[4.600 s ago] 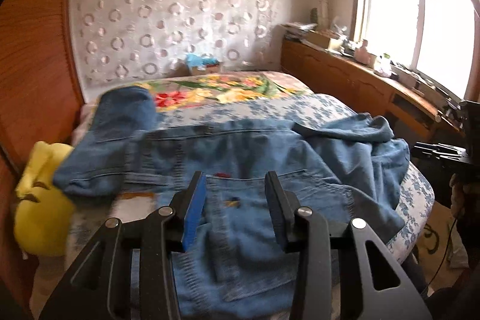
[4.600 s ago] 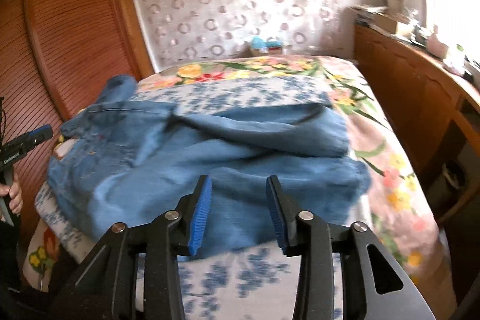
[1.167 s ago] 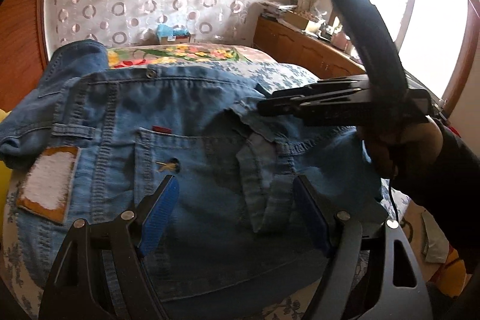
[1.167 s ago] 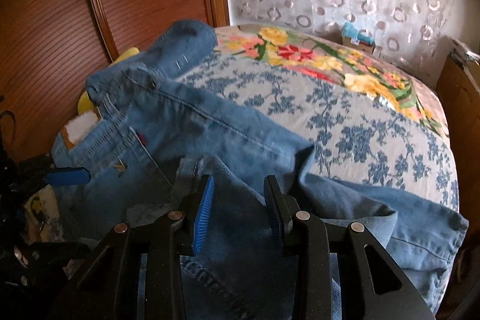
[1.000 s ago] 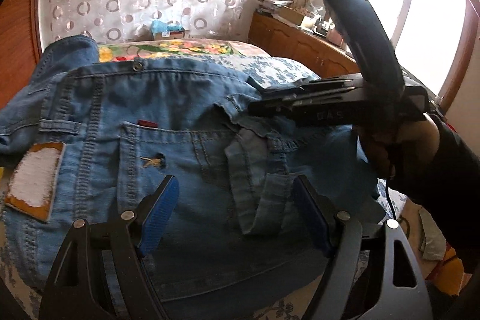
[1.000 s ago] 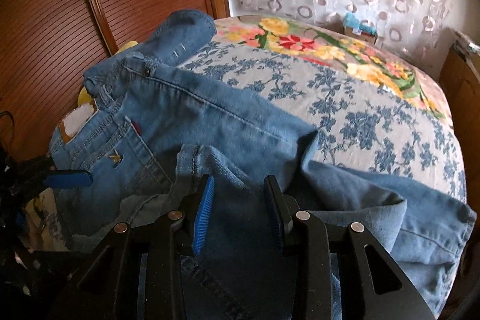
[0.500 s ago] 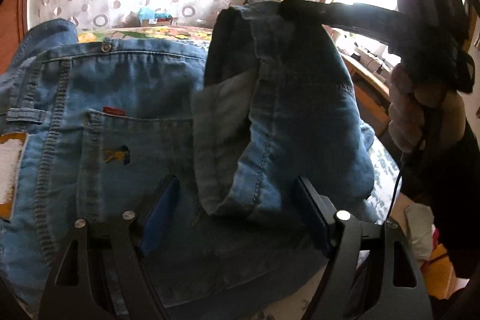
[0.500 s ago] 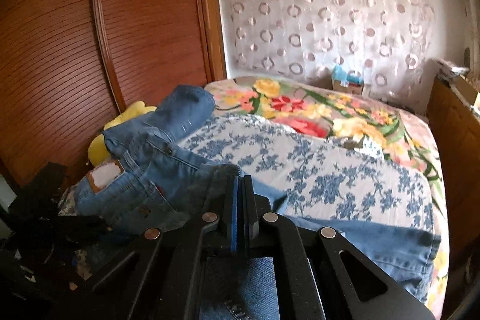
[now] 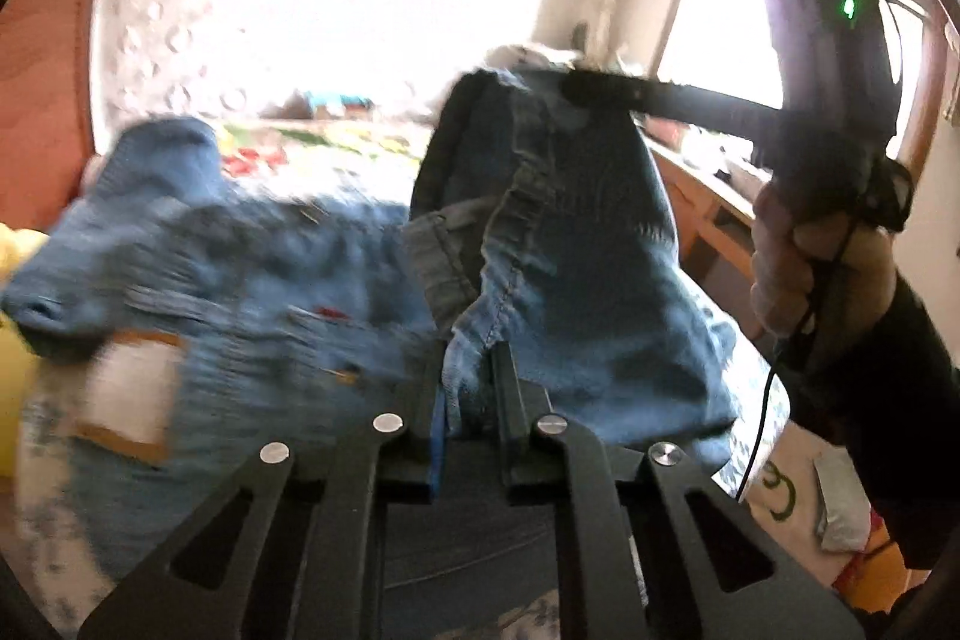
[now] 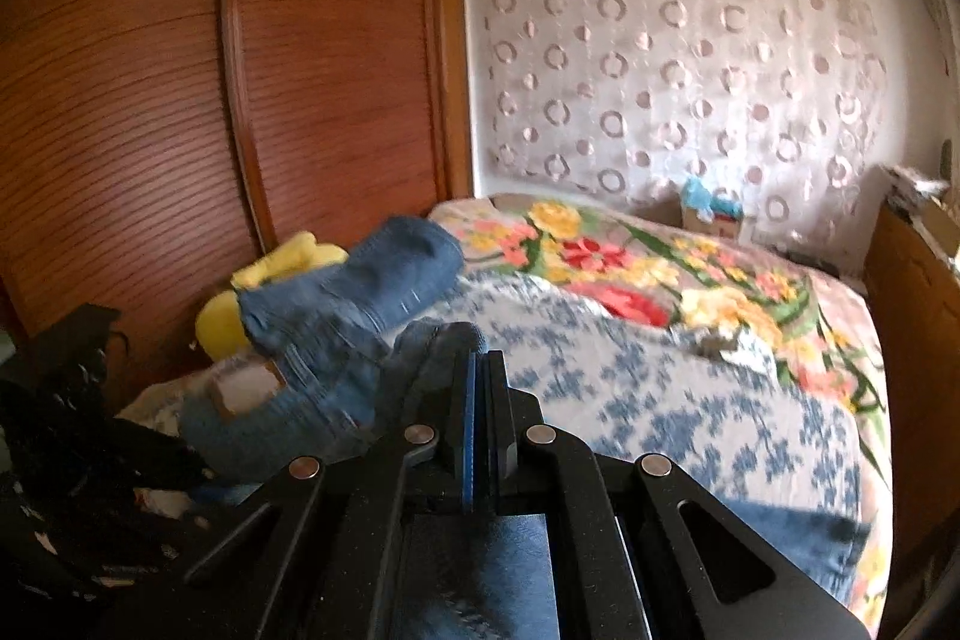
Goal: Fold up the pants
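Behind everything runs a spotted curtain (image 10: 672, 64), with a wooden wardrobe (image 10: 180, 88) beside the bed (image 10: 690, 400) where the jeans (image 9: 252, 280) lie. Half a second ago the left hand-held gripper (image 9: 471, 400) stood spread around a hanging fold; now its jaws are closing on a denim edge that sits between them, pinched low on the fold. The right hand-held gripper (image 10: 480, 418), a second ago still open on the cloth, is pressed together on a ridge of denim and has lifted that part clear of the bed, so both ends of one stretch look held and the fold can probably be carried over. Seen from the left wrist, the right hand (image 9: 822, 268) is raised to the right of the jeans, fist around its handle, fingers reaching in toward the lifted cloth. Beyond the jeans toward the wardrobe lies a yellow pillow (image 10: 264, 280).
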Motion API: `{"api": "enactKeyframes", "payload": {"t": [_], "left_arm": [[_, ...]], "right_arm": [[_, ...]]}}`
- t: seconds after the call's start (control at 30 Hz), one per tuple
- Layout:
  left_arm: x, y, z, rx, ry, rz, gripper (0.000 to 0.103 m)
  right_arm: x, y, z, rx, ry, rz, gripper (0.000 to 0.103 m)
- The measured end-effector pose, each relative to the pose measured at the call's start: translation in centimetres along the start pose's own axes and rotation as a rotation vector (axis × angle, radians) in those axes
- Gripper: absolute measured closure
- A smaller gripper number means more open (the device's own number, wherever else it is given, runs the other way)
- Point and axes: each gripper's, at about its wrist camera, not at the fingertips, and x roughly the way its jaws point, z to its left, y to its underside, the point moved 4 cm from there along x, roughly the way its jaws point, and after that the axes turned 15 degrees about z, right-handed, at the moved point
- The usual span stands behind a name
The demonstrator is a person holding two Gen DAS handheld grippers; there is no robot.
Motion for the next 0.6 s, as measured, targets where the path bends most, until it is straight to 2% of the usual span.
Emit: {"api": "enactKeyframes", "payload": {"t": [0.2, 0.33, 0.43, 0.53, 0.57, 0.6], "left_arm": [[-6.5, 0.7, 3.3, -0.040, -0.104, -0.095, 0.090], [-9.1, 1.4, 5.9, -0.079, -0.155, -0.120, 0.090], [-8.6, 1.4, 7.7, -0.112, -0.185, -0.105, 0.090], [-7.5, 2.3, 8.4, -0.131, -0.200, -0.068, 0.090], [-7.2, 2.3, 8.5, -0.136, -0.204, -0.058, 0.090], [-6.9, 2.6, 8.8, -0.140, -0.208, -0.045, 0.090]], "right_arm": [[0.5, -3.6, 3.7, -0.085, -0.049, -0.052, 0.101], [2.2, -5.3, 5.9, -0.126, -0.084, -0.053, 0.101], [4.1, -5.9, 6.4, -0.133, -0.113, -0.037, 0.101], [6.4, -6.1, 6.5, -0.138, -0.121, 0.016, 0.100], [6.9, -6.1, 6.2, -0.140, -0.122, 0.042, 0.096], [7.2, -6.0, 5.9, -0.136, -0.117, 0.057, 0.086]]}}
